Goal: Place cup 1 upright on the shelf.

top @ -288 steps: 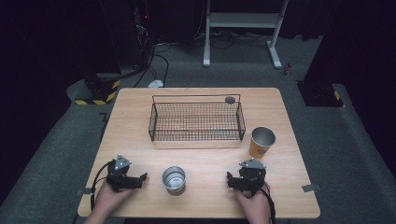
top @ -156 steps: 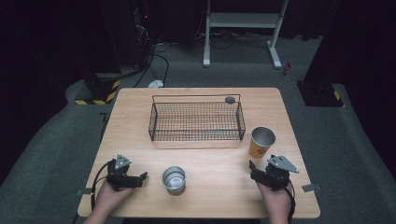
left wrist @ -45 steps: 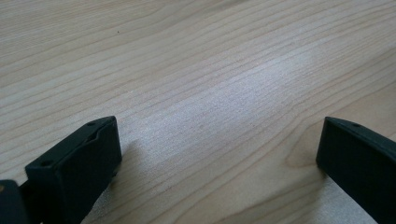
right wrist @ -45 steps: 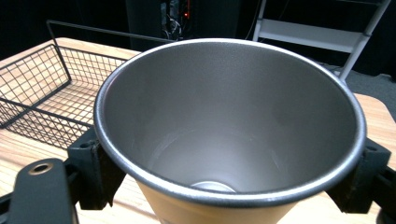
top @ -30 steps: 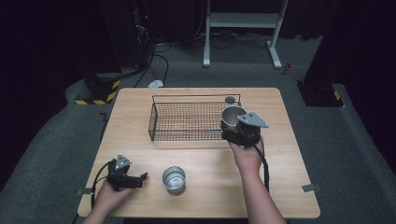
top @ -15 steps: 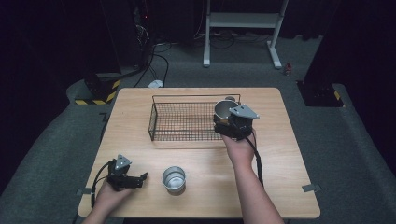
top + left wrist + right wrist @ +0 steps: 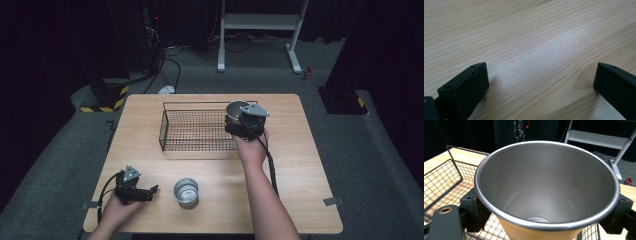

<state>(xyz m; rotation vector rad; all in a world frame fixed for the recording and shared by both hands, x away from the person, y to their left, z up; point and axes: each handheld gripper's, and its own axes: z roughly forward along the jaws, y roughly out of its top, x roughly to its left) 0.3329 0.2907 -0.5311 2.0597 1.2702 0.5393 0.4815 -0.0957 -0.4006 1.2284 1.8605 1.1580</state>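
- Orange on the outside and shiny steel inside, the metal cup (image 7: pixel 546 192) sits between the two black jaws of the right tool (image 7: pixel 245 125), one jaw pressed on each side of it.
- That tool grips the cup tight and holds it upright, with the open mouth up.
- From the high view, the cup (image 7: pixel 236 110) is up in the air over the right end of the black wire basket (image 7: pixel 192 131), just past the person's right hand (image 7: pixel 250 150).
- Basket wires show under and beside the cup in the right tool's view.
- Down at the near left of the wooden table (image 7: pixel 300 150), the left tool (image 7: pixel 142 192) lies low with its jaws spread wide and nothing between them.
- A small silver cup (image 7: pixel 186 192) stands just beside the left tool, not touching it.
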